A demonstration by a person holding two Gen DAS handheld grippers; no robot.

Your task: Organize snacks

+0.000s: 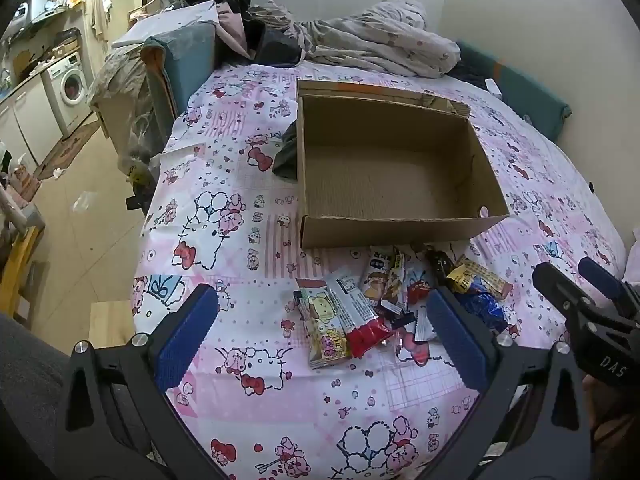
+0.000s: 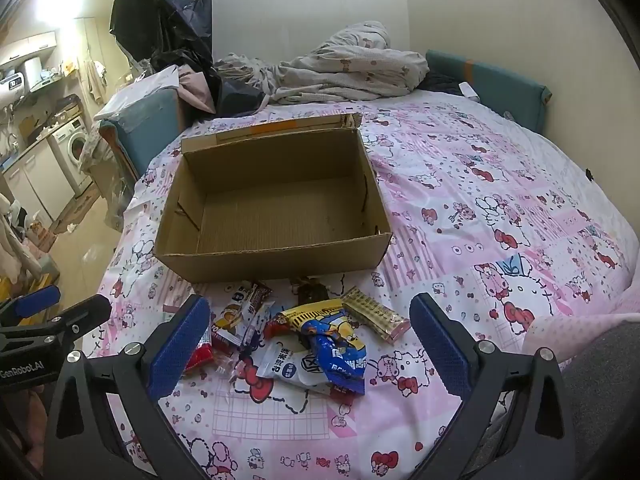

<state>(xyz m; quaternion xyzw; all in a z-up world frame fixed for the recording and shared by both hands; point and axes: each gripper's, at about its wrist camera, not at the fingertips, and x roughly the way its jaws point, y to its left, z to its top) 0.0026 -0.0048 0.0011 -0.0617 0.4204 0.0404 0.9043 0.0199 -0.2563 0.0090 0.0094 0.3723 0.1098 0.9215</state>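
Snacks [image 2: 304, 336] lie just ahead of both spread, empty claws, left claw [image 1: 322, 334] and right claw [image 2: 310, 344].

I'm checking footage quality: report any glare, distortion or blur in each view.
Left wrist view: strong fisheye bending of the bed and black corner vignetting; cardboard box and snacks sharp. Right wrist view: blown-out ceiling glare at top left, same curvature; blue snack bag readable, slight wrapper sheen.
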